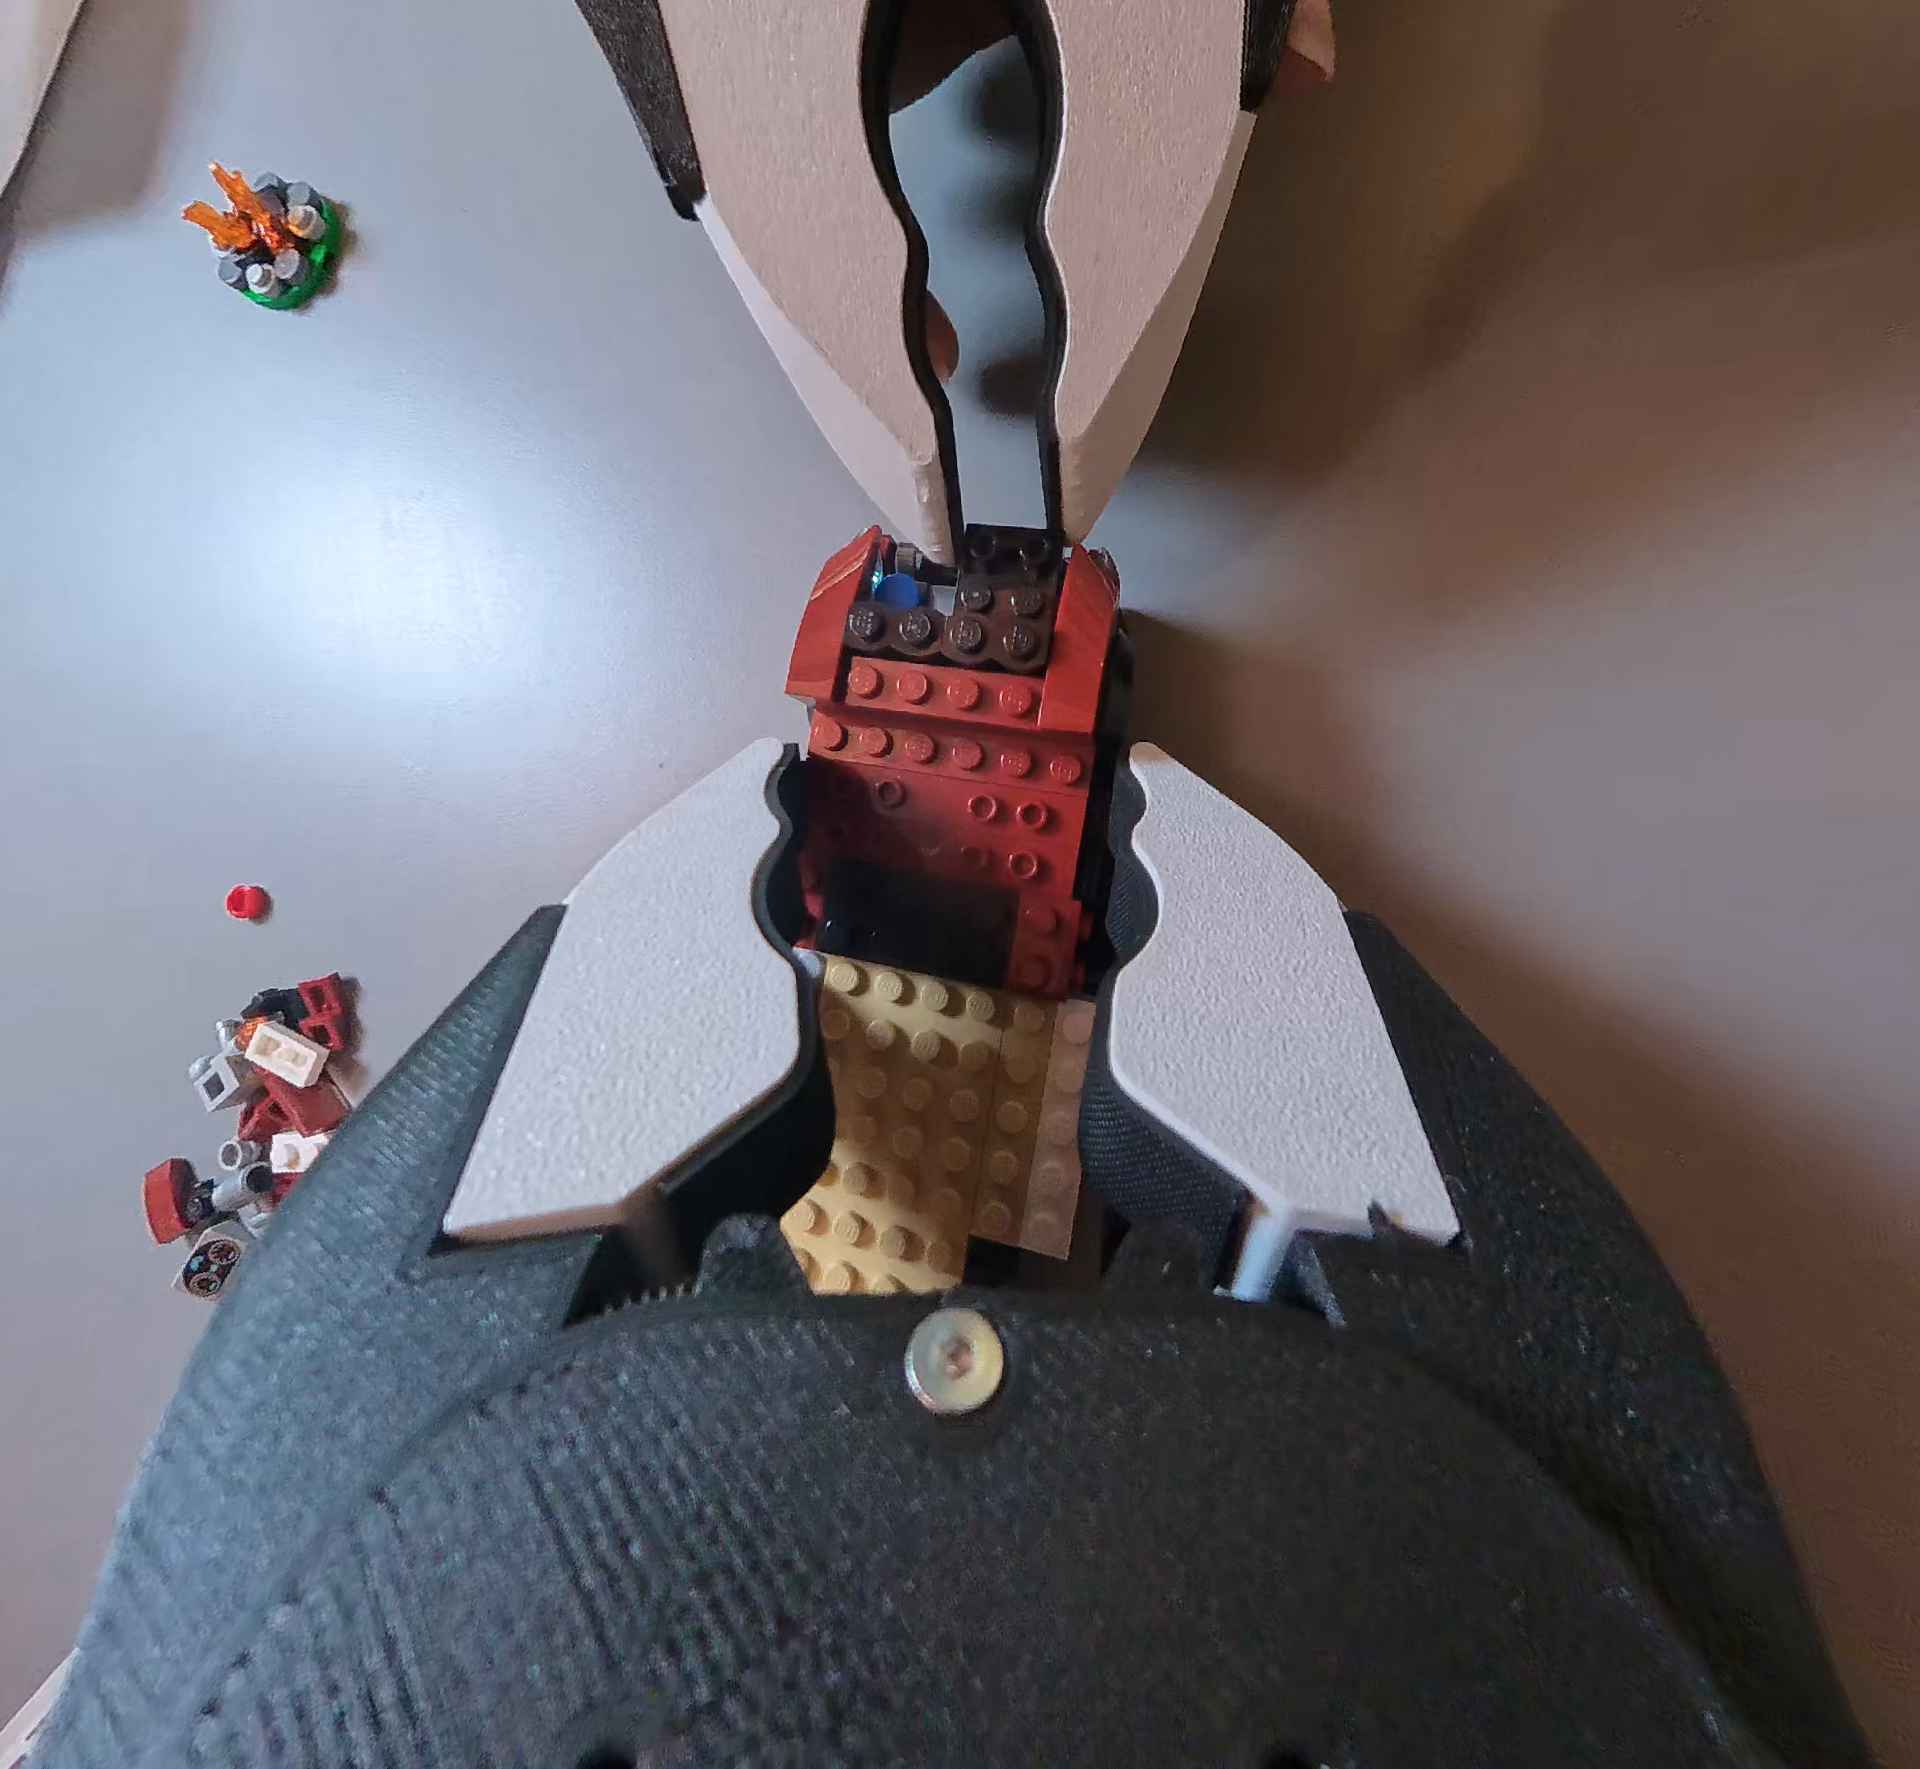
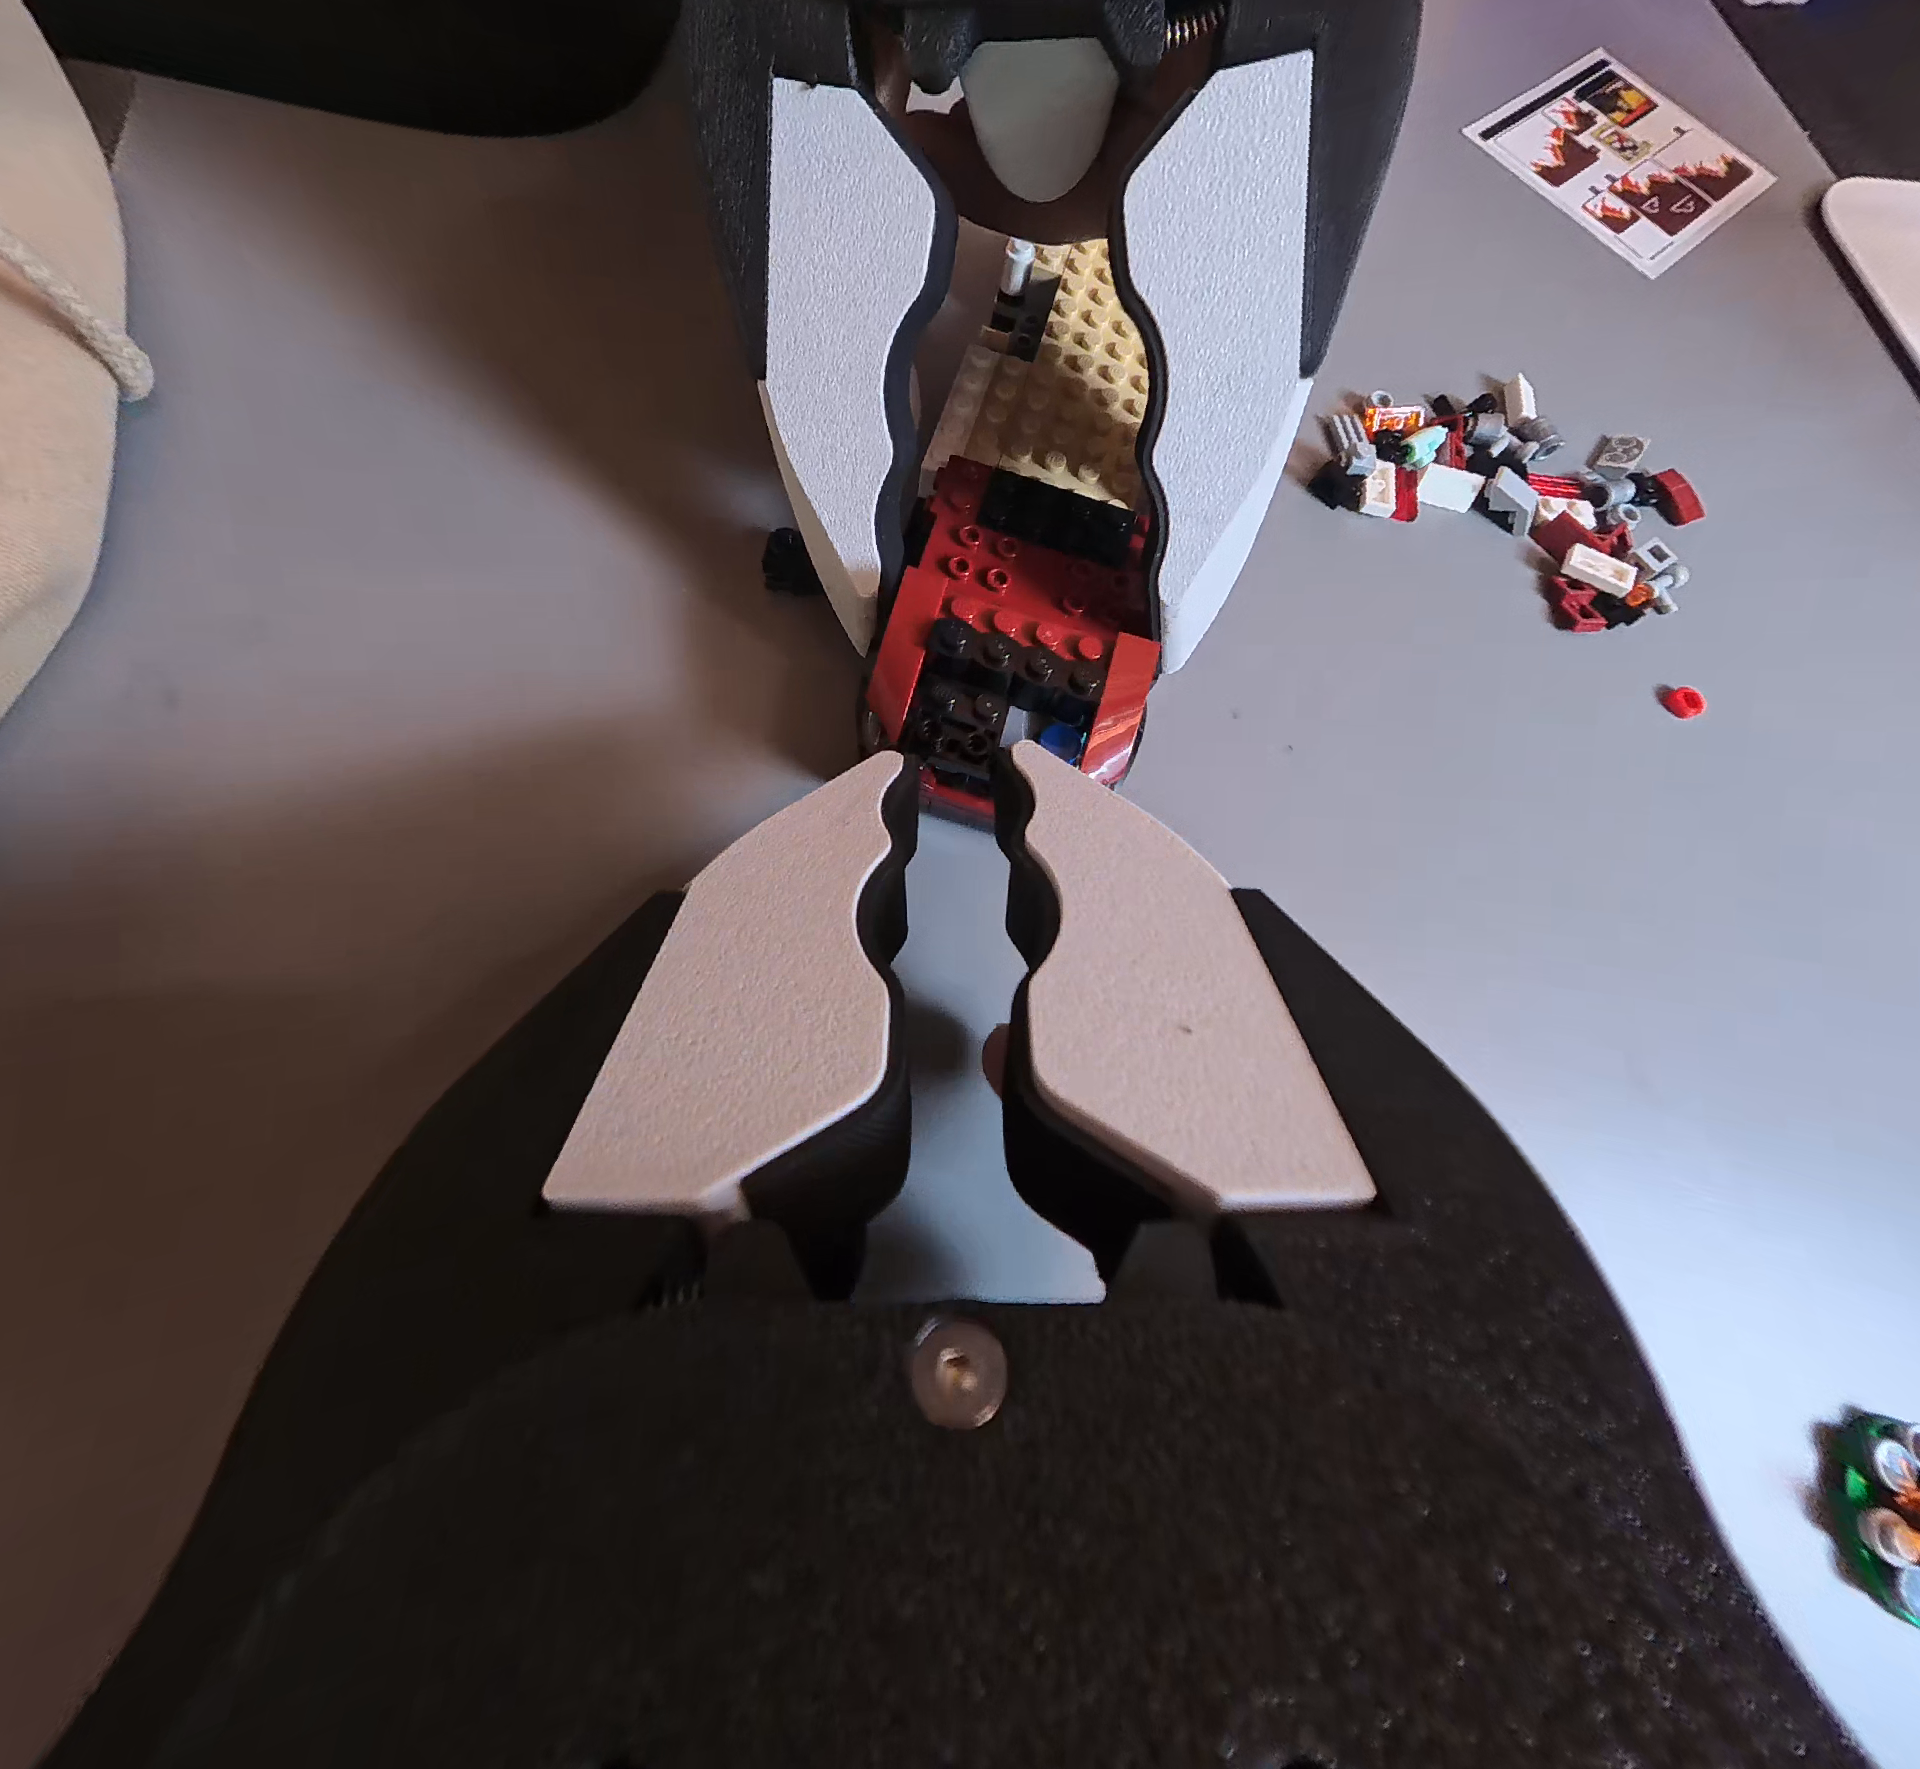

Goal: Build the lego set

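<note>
The left gripper [image 1: 940, 846] has its jaws wide apart and clamped on the sides of a dark-red and tan toy-brick model [image 1: 951, 805], its white fingers [image 1: 665, 1023] pressing the model's left and right flanks. The model sits at the middle of the grey table [image 1: 436, 597], tan studded plate toward the gripper's body and red stepped end pointing away.

The right gripper [image 2: 954, 763] faces the left one from the far side of the model. Its jaws are narrowly parted and closed on a small black studded brick [image 1: 1013, 547] at the model's red end, one pad on each side of it. Just beside that brick, inside the model, shows a small blue round piece [image 1: 896, 591].

Left of the model, in the left wrist view, lie a small red round stud [image 1: 247, 901], a loose heap of red, white and grey bricks [image 1: 260, 1106], and, farther off, a green-based brick campfire with orange flames [image 1: 272, 233]. In the right wrist view a printed instruction sheet [image 2: 1621, 161] lies at the far right of the table, beyond the heap.
</note>
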Tool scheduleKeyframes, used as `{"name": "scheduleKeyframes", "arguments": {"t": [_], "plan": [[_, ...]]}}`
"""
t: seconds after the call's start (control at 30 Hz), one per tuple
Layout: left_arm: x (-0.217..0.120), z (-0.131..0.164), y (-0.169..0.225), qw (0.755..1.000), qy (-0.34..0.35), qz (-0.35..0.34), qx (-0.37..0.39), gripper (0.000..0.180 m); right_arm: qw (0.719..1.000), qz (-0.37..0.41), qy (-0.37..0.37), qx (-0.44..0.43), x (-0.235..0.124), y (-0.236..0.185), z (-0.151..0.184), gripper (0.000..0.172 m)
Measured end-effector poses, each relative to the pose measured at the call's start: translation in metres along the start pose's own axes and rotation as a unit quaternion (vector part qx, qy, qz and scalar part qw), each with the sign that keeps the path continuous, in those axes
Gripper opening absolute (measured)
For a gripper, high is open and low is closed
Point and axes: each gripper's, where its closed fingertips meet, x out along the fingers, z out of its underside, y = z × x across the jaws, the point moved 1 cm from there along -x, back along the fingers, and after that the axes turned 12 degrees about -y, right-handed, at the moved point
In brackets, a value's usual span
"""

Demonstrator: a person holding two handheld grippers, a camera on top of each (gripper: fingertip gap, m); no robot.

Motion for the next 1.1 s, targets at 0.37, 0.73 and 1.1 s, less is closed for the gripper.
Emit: {"name": "scheduleKeyframes", "arguments": {"t": [0.37,0.73,1.1], "plan": [[-0.0013,-0.0006,0.0009,1.000,-0.006,-0.006,0.011,0.062,1.000,-0.006,0.021,-0.006,-0.0065,0.0033,-0.0015,0.012],[0.0002,-0.0007,0.0006,1.000,-0.009,-0.016,0.023,0.056,1.000,-0.007,0.025,-0.011,-0.0026,0.0009,-0.0023,0.010],[0.0006,-0.0020,0.0016,1.000,0.009,-0.024,0.018,0.056,0.998,-0.019,0.052,-0.012,-0.0093,0.0022,-0.0025,0.017]]}}
